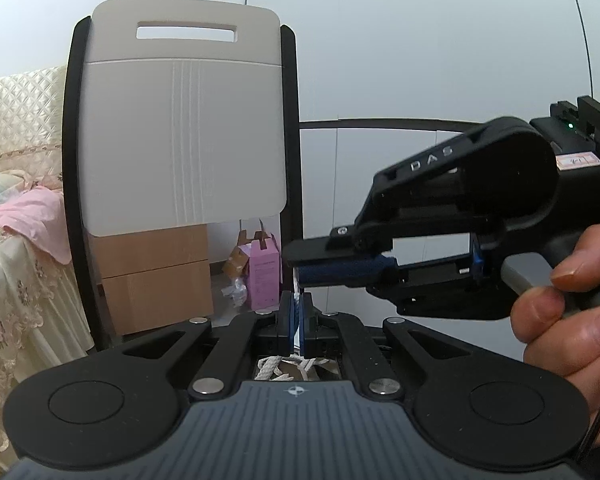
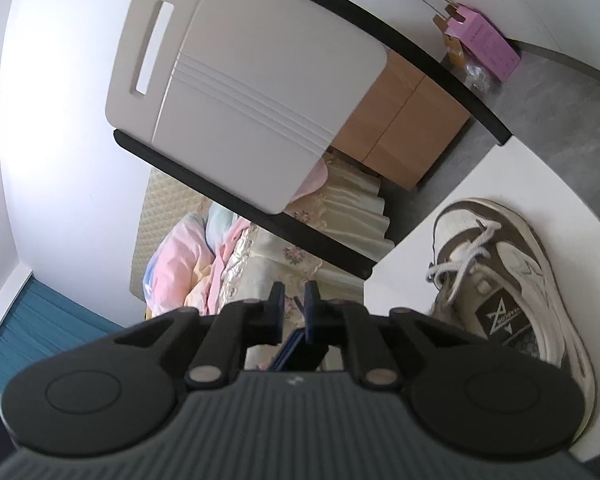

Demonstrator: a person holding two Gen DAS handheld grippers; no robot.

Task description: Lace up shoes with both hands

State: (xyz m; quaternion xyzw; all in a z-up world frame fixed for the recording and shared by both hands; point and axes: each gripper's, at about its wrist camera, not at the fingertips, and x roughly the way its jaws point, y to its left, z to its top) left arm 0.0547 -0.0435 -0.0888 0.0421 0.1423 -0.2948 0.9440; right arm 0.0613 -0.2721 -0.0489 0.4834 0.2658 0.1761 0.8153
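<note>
In the left wrist view my left gripper (image 1: pixel 297 320) is shut on a white shoelace (image 1: pixel 297 293), which runs up out of its blue pads. More white lace (image 1: pixel 274 369) lies below, seen through the gripper's frame. My right gripper (image 1: pixel 300 271) comes in from the right, held by a hand (image 1: pixel 572 308), and its blue pads are shut on the lace's upper end, just above the left fingertips. In its own rolled view the right gripper (image 2: pixel 295 300) shows only a narrow slit. The brown-and-white sneaker (image 2: pixel 500 280) lies on the white table (image 2: pixel 396 276) with loose white laces (image 2: pixel 466 258).
A chair (image 1: pixel 180 120) with a white back and black frame stands straight ahead. Behind it are cardboard boxes (image 1: pixel 156 276) and a pink box (image 1: pixel 265 274) on the floor. A bed with a floral cover (image 1: pixel 12 280) and pink cloth fills the left.
</note>
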